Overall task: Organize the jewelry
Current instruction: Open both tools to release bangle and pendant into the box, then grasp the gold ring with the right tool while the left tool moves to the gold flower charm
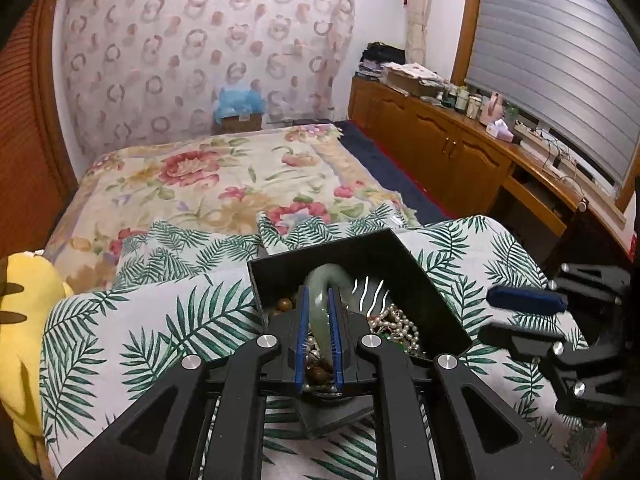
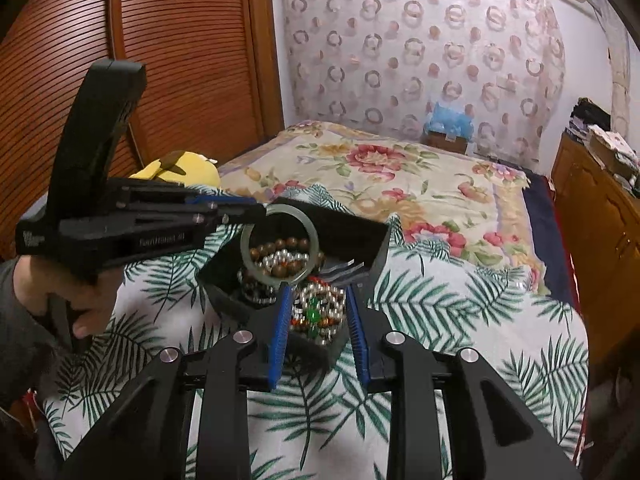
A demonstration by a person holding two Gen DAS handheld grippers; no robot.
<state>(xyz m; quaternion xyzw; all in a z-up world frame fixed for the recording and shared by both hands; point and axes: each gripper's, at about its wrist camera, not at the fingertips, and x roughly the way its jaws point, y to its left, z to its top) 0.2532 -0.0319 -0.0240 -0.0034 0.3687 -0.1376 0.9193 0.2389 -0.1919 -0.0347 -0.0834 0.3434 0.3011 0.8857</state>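
Two grippers are over my black box of jewelry on the leaf-print quilt. My left gripper has its blue pads closed on a pale green bangle, held above the beads and pearls. My right gripper hangs wide open, empty, just over the box's near corner.

small print on the left gripper is too blurred to read.

Dim indoor light, fisheye-warped edges
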